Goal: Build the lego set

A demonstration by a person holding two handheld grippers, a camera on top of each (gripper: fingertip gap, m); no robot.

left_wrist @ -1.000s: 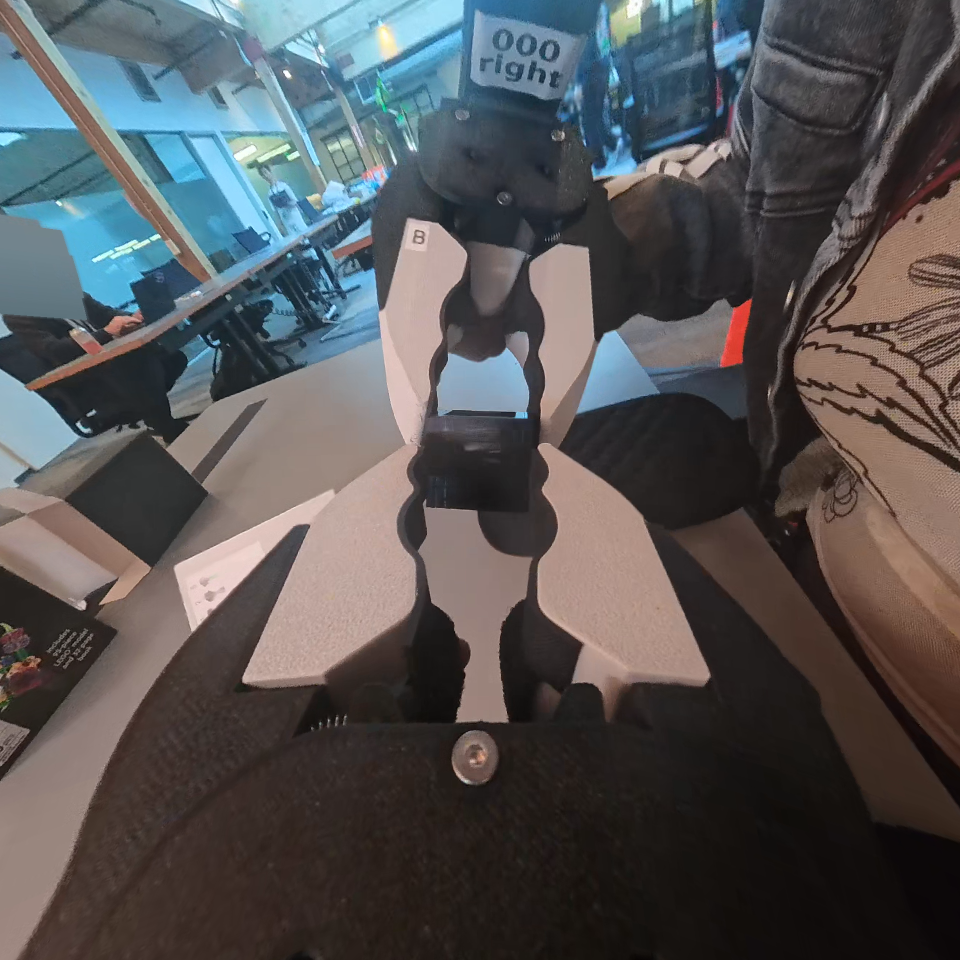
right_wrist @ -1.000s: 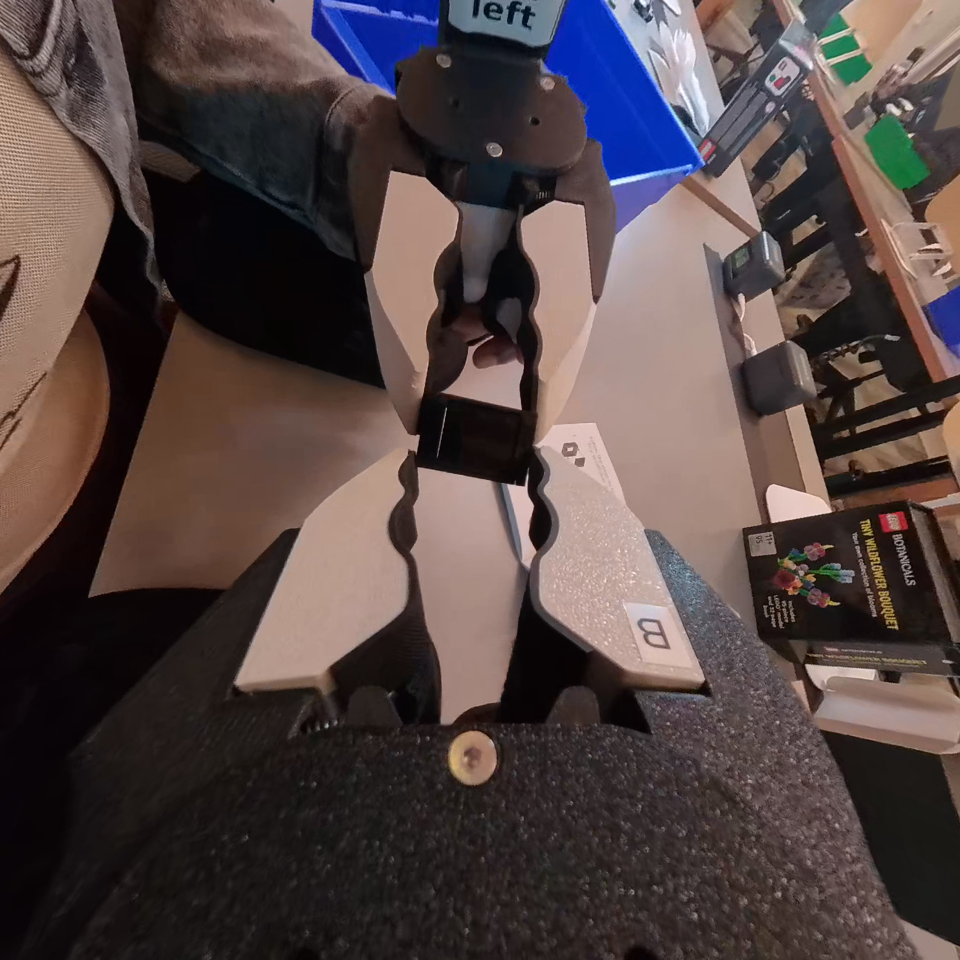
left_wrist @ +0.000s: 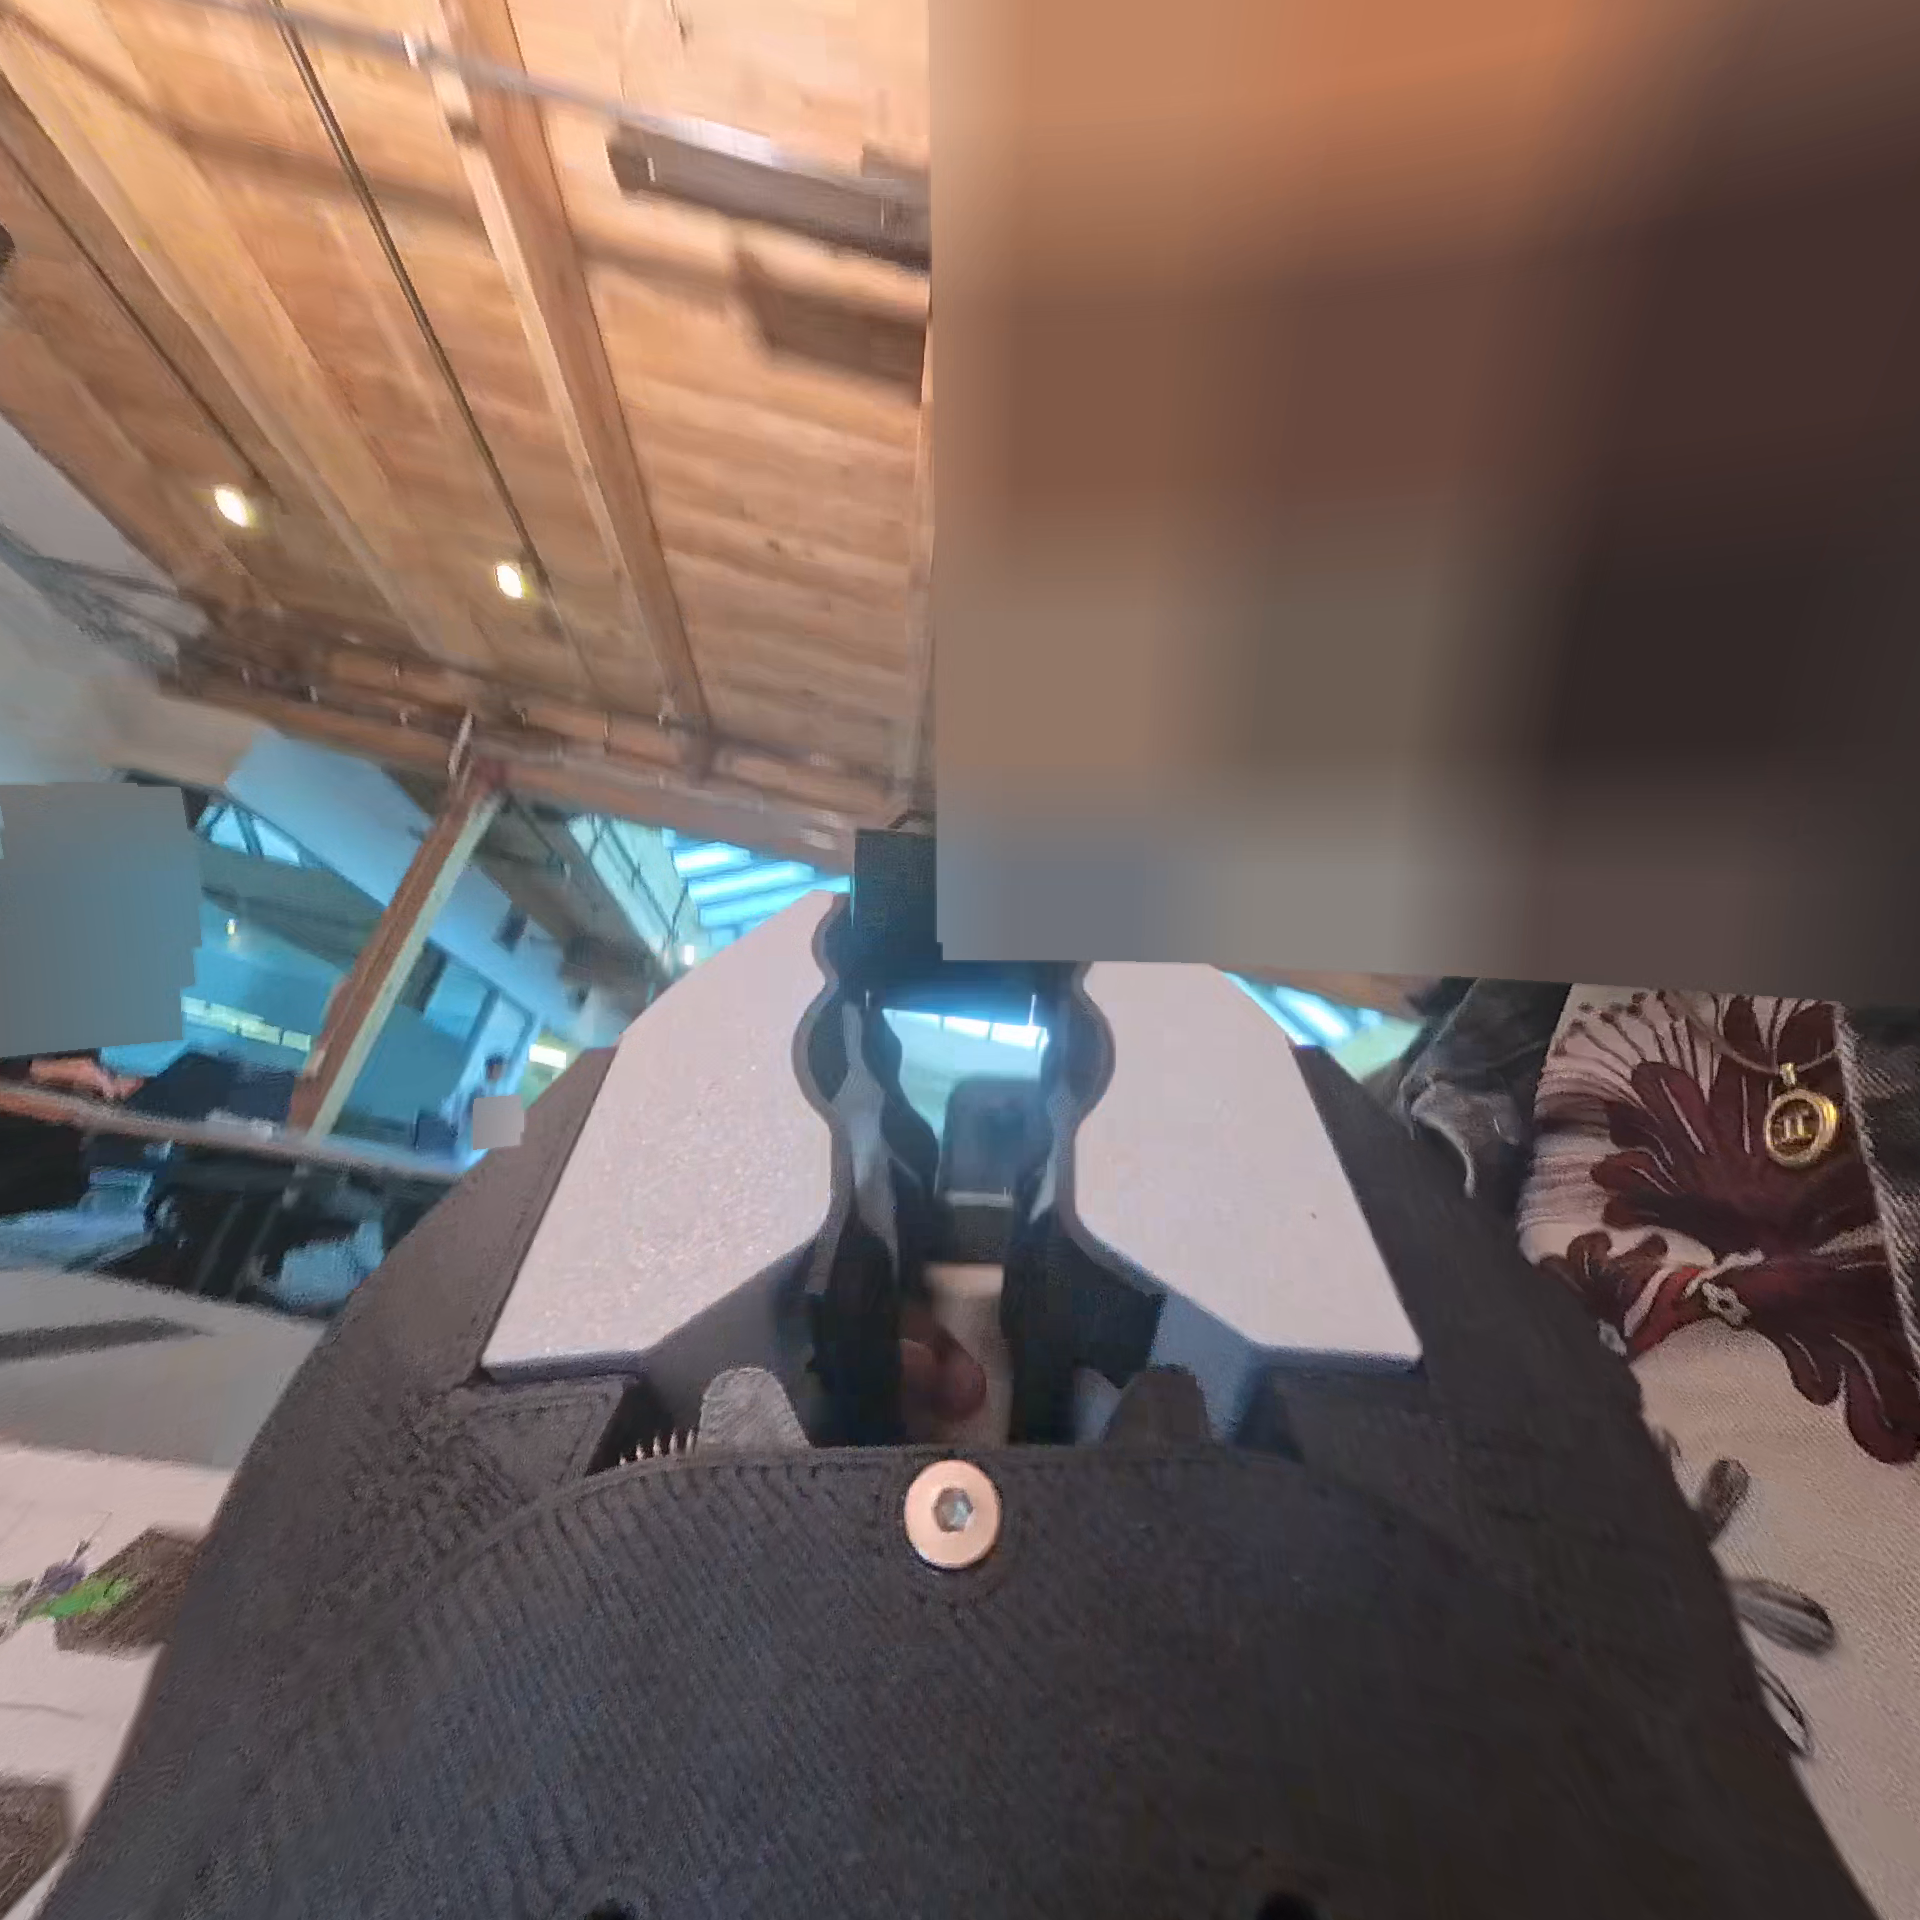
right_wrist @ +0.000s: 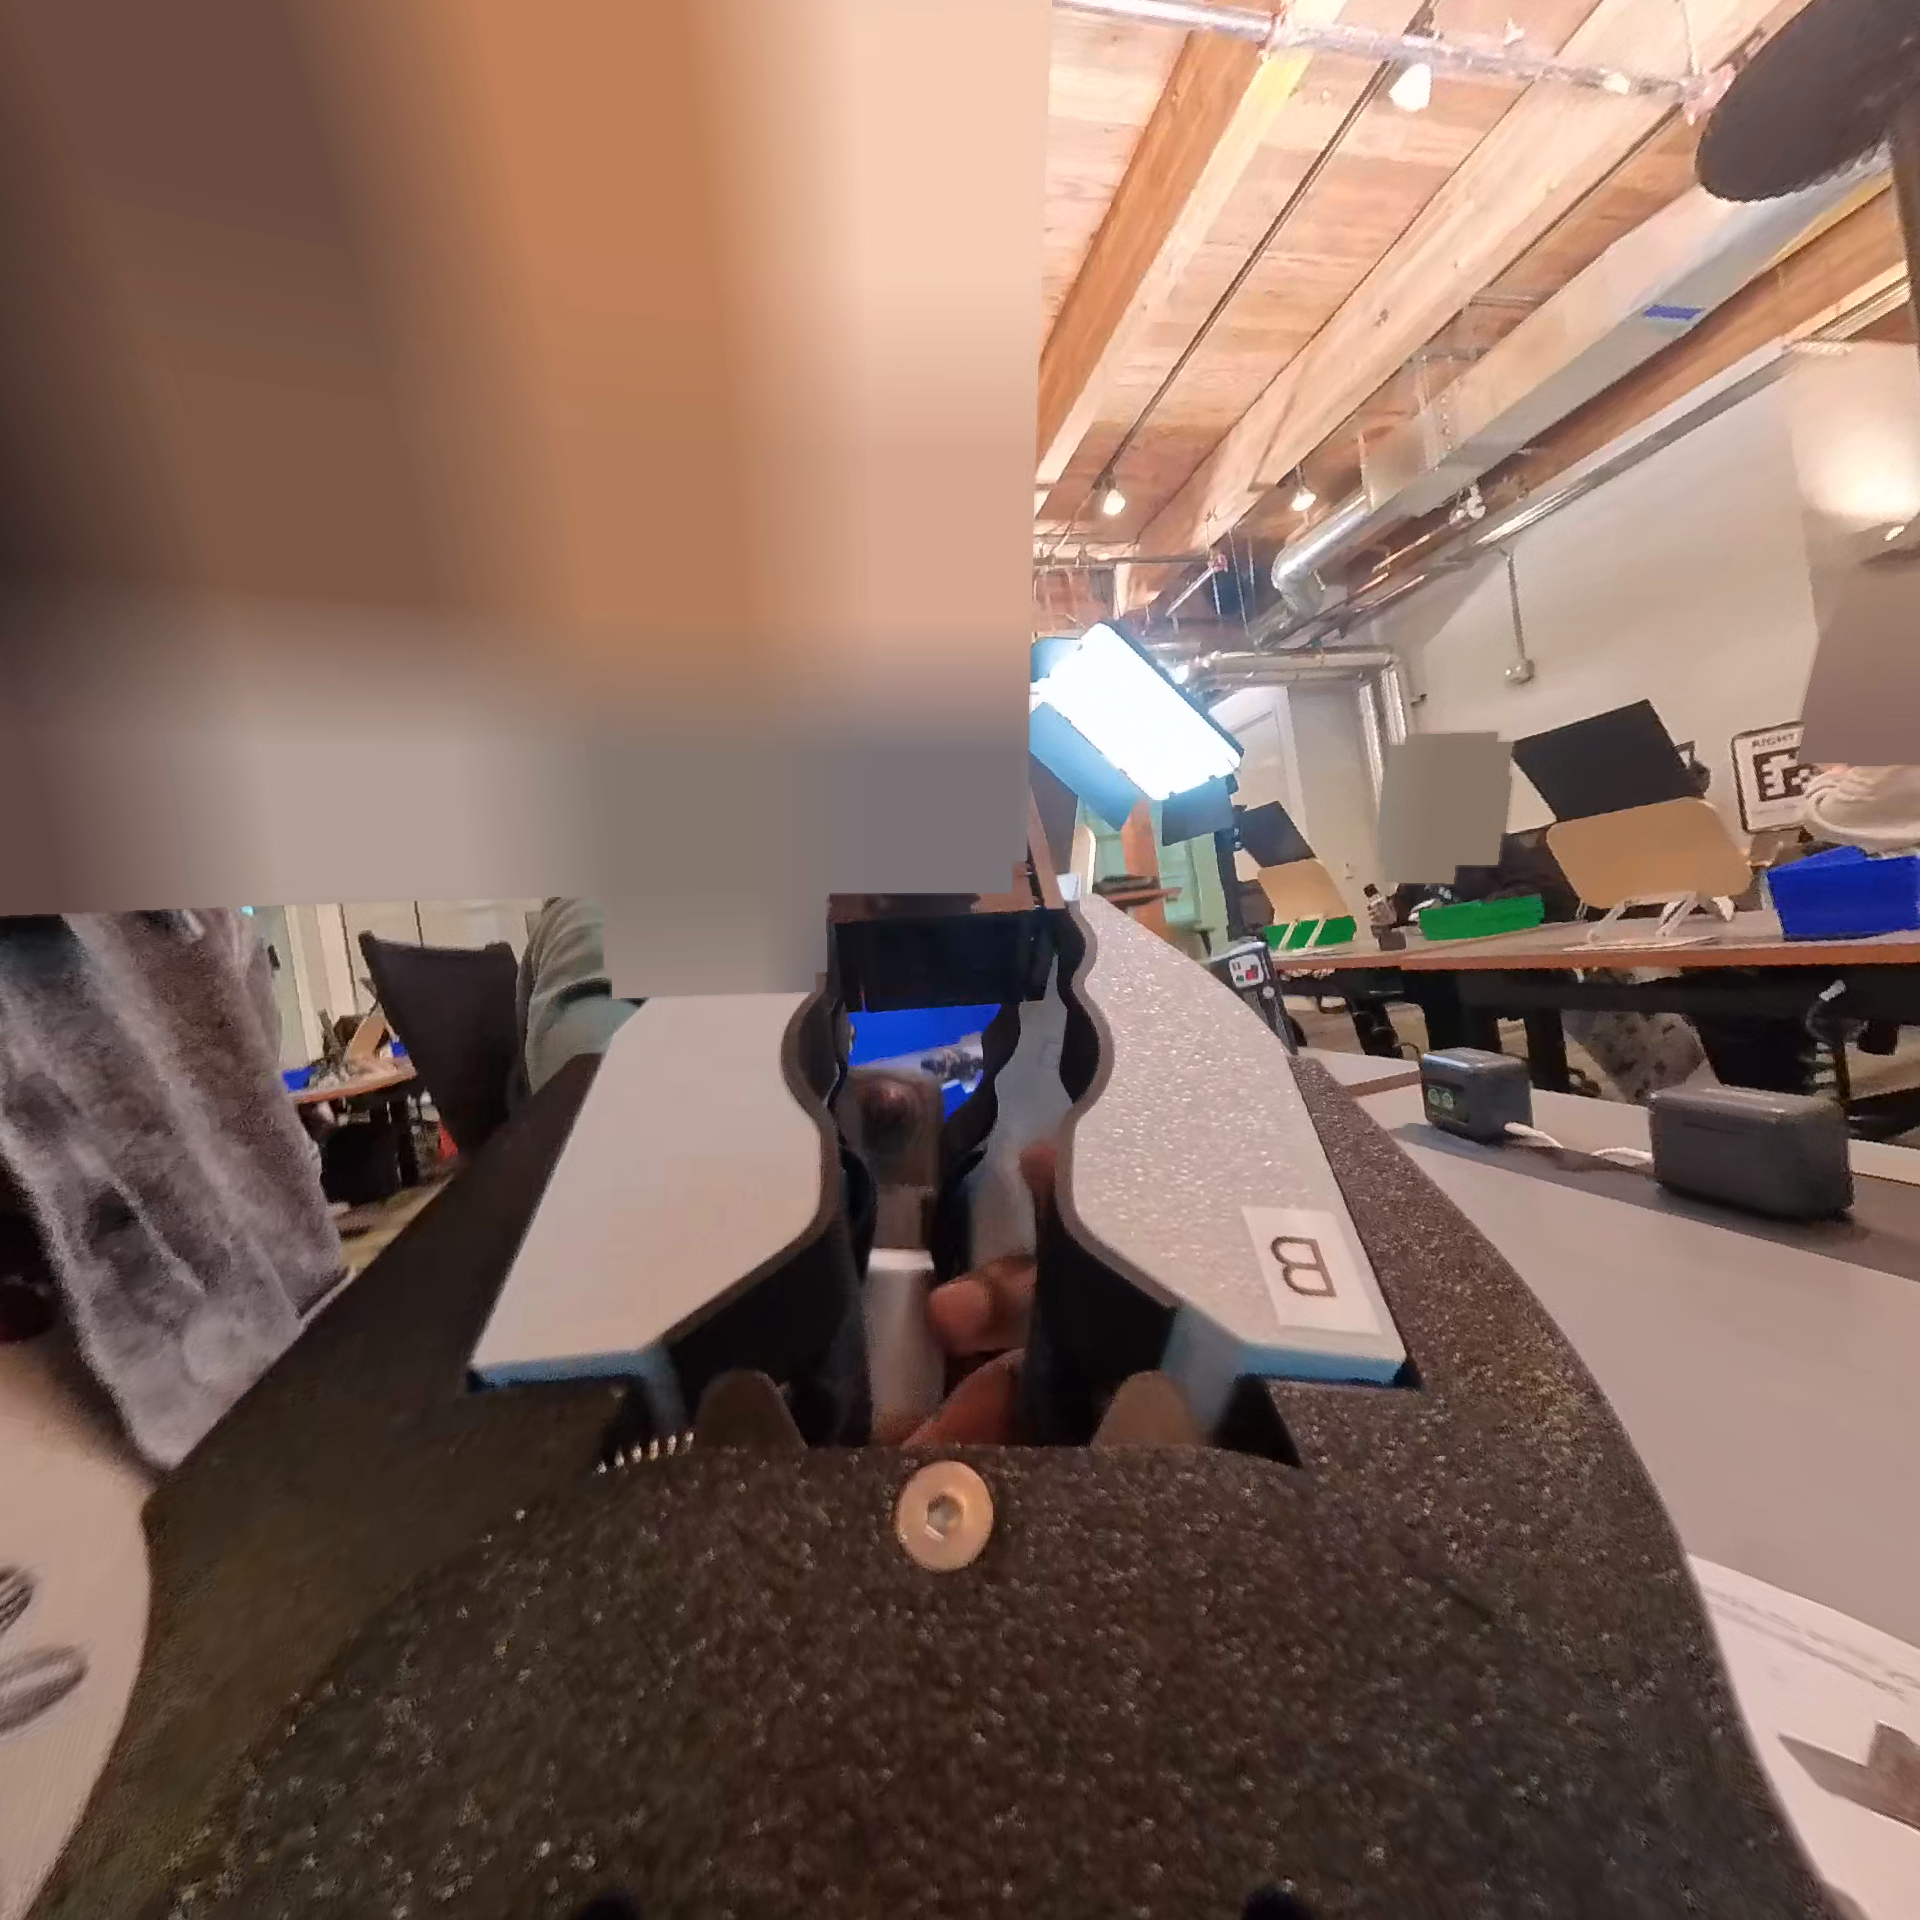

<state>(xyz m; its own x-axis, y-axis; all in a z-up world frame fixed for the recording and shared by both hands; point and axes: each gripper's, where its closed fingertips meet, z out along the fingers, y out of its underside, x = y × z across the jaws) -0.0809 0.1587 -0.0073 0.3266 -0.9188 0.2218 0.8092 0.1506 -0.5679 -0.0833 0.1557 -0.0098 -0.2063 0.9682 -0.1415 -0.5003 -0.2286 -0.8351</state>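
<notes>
In the left wrist view my left gripper [left_wrist: 951, 956] points up toward the wooden ceiling. Its grey fingers [left_wrist: 707, 1122] are shut on a small black lego piece [left_wrist: 891, 899], which is partly hidden by a blur patch. In the right wrist view my right gripper [right_wrist: 940, 966] also points upward, shut on a black lego piece [right_wrist: 935, 961] at its tips. Neither view shows the other gripper. I cannot tell whether the two views show one piece or two.
A person's patterned shirt [left_wrist: 1714, 1299] is close on the right, and a grey sleeve [right_wrist: 135, 1143] on the left. The grey table [right_wrist: 1662, 1351] carries two dark grey boxes [right_wrist: 1751, 1148], and a white paper sheet [right_wrist: 1818, 1714] lies near me. Farther tables hold blue bins [right_wrist: 1839, 888].
Both grippers have swung up from the table toward the ceiling. They no longer face each other tip to tip, and each has left the other's view.
</notes>
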